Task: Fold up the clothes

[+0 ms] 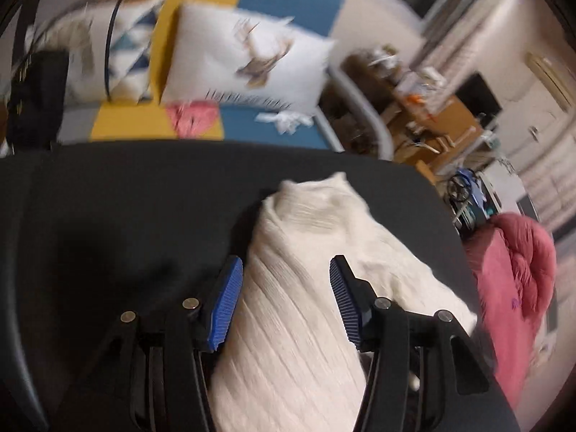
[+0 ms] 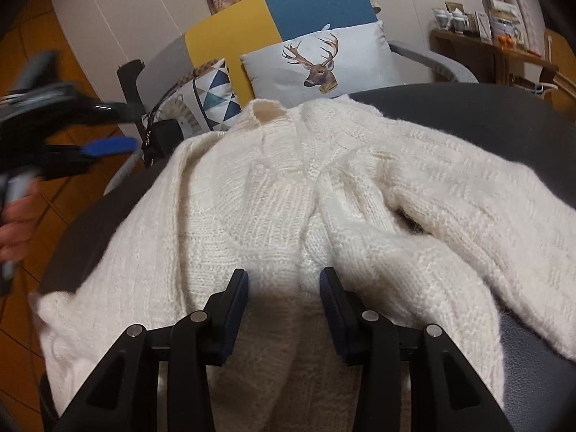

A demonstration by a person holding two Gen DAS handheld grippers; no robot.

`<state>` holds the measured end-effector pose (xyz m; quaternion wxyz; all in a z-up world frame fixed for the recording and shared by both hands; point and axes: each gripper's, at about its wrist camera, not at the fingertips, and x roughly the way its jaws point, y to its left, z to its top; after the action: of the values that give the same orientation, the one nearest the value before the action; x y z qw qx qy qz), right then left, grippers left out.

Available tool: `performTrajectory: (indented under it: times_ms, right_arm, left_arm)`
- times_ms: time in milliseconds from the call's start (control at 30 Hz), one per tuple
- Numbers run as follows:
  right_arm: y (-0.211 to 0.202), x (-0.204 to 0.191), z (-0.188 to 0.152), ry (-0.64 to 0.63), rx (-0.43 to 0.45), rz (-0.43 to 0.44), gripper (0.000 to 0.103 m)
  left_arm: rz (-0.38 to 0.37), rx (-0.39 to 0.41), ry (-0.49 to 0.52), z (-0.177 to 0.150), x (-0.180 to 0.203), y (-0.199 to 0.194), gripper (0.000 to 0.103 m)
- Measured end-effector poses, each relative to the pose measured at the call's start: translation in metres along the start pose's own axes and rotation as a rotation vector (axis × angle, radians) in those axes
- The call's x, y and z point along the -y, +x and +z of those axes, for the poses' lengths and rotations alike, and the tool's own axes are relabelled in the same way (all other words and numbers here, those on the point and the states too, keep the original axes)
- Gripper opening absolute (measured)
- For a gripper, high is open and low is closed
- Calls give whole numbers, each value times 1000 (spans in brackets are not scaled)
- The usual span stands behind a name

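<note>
Knitwear: a cream sweater [image 2: 273, 194] sprawls across the dark table [image 2: 468, 115], below the deer cushion [image 2: 320, 61]. It looks soft, bulky and stretchy; pinch a doubled edge. Both the left gripper [image 1: 286, 270] and right gripper [image 2: 284, 280] hang spread above it, gripping nothing.

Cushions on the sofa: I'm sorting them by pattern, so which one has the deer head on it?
The pale cushion leaning against the blue part of the sofa back. Its neighbour, the triangle-patterned cushion, shows blue and teal triangles instead.

Cream ribbed-knit sweater [image 2: 273, 194], dark grey table [image 2: 468, 115], blue-padded black tongs [image 1: 286, 288], deer-print white cushion [image 2: 324, 64]
</note>
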<state>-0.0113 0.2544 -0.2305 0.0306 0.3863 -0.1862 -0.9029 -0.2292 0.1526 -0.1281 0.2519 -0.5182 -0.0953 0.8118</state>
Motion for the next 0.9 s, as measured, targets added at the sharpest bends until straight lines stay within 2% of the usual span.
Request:
performTrajectory:
  times_ms: [100,167,233,300,400,433,467,500,567,733,800,900]
  right_arm:
    - [1,-2,1,-8,5,-8,42]
    - [-1,-2,-1,-8,8,-9,42]
    - [-1,-1,-2,-3,12,-4,42]
    - [-1,0,-2,0,13,-1,42]
    - [-1,0,-2,-2,14,-4,42]
    - [-1,0,-2,-4,14,-6,42]
    - [-1,-1,-2,-6,14,-9,42]
    - [-1,-1,-2,-8,15,-11,42]
    - [-1,-2,-2,-10,16,-14,42]
    - [-1,-1,-2,-10,17,-16,42]
    - [-1,-1,-2,-13,16,-20,42]
    - [-1,-1,-2,-17,15,-26,42]
  left_arm:
    - [1,-64,-91,9,-13,29,54]
    - [-2,-79,-139,9,-22,38,54]
    - [-9,-84,-175,9,-24,46,56]
    - [-15,-89,-211,10,-25,54,62]
    - [-37,-140,-234,6,-25,70,61]
    - [-30,-138,-228,3,-24,73,59]
    - [-28,-130,-217,1,-22,74,39]
    - [-29,-119,-202,-1,-20,73,25]
    - [-37,-94,-205,-6,-20,69,21]
    - [-157,-8,-327,-8,-35,43,17]
    - [-162,27,-319,-5,-36,29,12]
    - [-161,85,-327,-1,-39,5,12]
